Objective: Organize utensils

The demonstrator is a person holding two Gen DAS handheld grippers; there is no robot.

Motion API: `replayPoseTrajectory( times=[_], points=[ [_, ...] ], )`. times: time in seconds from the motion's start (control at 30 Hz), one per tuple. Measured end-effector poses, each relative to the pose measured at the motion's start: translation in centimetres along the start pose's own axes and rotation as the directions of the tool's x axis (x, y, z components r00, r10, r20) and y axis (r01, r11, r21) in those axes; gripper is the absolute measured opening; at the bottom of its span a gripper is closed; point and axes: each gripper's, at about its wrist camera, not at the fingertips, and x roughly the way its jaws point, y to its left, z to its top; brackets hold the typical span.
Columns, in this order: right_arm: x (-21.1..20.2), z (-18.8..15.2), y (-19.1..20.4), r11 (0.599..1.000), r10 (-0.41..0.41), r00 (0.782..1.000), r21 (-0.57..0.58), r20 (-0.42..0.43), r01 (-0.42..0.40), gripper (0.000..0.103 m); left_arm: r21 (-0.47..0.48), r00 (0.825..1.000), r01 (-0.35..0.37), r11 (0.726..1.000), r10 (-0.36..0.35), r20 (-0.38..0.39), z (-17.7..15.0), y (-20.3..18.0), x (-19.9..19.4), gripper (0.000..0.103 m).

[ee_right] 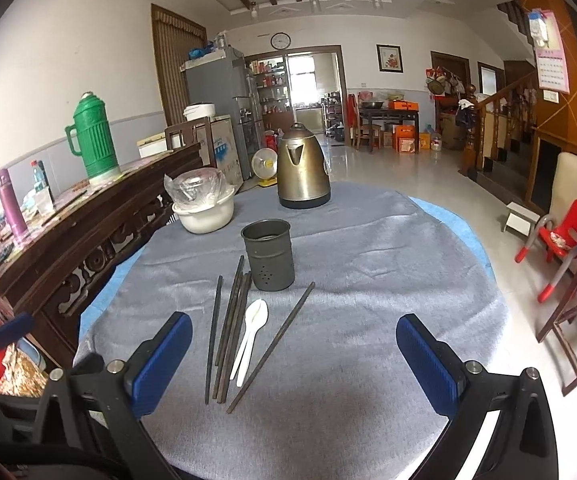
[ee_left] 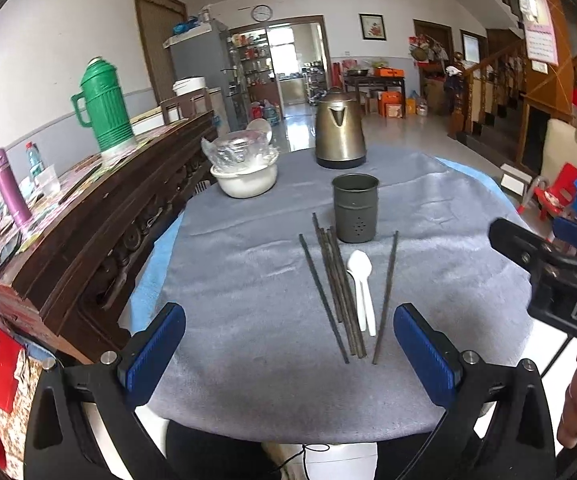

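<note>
**Thin sticks and light spoons, flat on soft cloth**

The chopsticks [ee_left: 338, 292] lie in the lower middle of the left wrist view, dark, slender and stiff, fanned out lengthwise on the grey cloth [ee_left: 248, 264]. Most are bunched together; one lies apart on the left of the bunch and one [ee_left: 386, 296] apart on the right. They look light and smooth, so they would likely roll or slip between the pads if pinched near an end; a grip across the middle of the bunch seems the safer choice. Lying flat on the pile of the cloth, they offer little height to get under.

Between the bunch and the right-hand stick lie two white spoons [ee_left: 362, 292], nested, bowls toward the top of the frame. They appear to be plastic: very light, slightly flexible, best taken by the narrow handle.

Just above the sticks, touching or nearly touching their far ends, stands the metal holder cup [ee_left: 355, 208], upright, open-topped and seemingly empty, with holes low on its wall. It looks light enough to tip if nudged.

The left gripper [ee_left: 288, 344] hangs released at the bottom centre, its blue pads wide apart, grasping nothing. The right gripper [ee_right: 294, 356] is likewise spread wide and empty in its own view.

Farther up the worktop stand a kettle [ee_left: 340, 136] and a white bowl [ee_left: 244, 180].
</note>
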Motion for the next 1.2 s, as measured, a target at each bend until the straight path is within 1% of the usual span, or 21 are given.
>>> replayPoseTrajectory(
  times=[0.17, 0.27, 0.37, 0.47, 0.67, 0.77, 0.9, 1.03, 1.1, 1.2],
  points=[
    [0.5, 0.5, -0.5, 1.0, 0.023, 1.0, 0.016, 0.016, -0.023, 0.103, 0.057, 0.999, -0.005, 0.998, 0.003, 0.037, 0.6, -1.7, -1.1, 0.103],
    [0.7, 0.6, -1.0, 0.998, 0.044, 0.998, 0.041, 0.041, -0.046, 0.103, 0.104, 0.998, 0.011, 0.995, -0.017, 0.059, 1.1, -3.2, -2.2, 0.103],
    [1.0, 0.7, -1.7, 0.997, 0.057, 0.997, 0.059, 0.045, -0.06, 0.103, 0.126, 0.996, 0.033, 0.992, -0.043, 0.073, 1.3, -4.3, -3.0, 0.103],
    [1.4, 0.5, -2.3, 0.996, 0.053, 0.997, 0.065, 0.049, -0.057, 0.103, 0.146, 0.994, 0.042, 0.988, -0.056, 0.089, 1.0, -5.2, -3.5, 0.103],
    [2.0, 0.2, -3.9, 0.984, 0.095, 0.993, 0.143, 0.063, -0.104, 0.103, 0.169, 0.996, 0.037, 0.985, -0.051, 0.074, 0.7, -6.1, -3.3, 0.103],
    [1.7, -0.1, -4.6, 0.979, 0.093, 0.993, 0.173, 0.071, -0.104, 0.103, 0.155, 0.995, 0.047, 0.987, -0.059, 0.076, 0.8, -6.0, -3.4, 0.103],
    [1.2, -0.4, -5.2, 0.979, 0.076, 0.994, 0.182, 0.074, -0.088, 0.103, 0.121, 0.993, 0.069, 0.99, -0.08, 0.087, 0.9, -5.6, -3.7, 0.103],
    [1.3, -0.4, -5.4, 0.978, 0.071, 0.995, 0.193, 0.072, -0.084, 0.103, 0.1, 0.994, 0.039, 0.994, -0.048, 0.096, 0.8, -4.7, -3.6, 0.103],
    [1.7, -0.4, -5.3, 0.975, 0.081, 0.995, 0.202, 0.06, -0.091, 0.103, 0.055, 0.995, 0.033, 0.998, -0.038, 0.09, 1.0, -3.5, -3.3, 0.103],
    [1.9, -0.6, -4.8, 0.977, 0.083, 0.995, 0.192, 0.054, -0.092, 0.103, -0.027, 0.994, 0.066, 0.997, -0.063, 0.089, 1.4, -2.2, -3.2, 0.103]
  ],
)
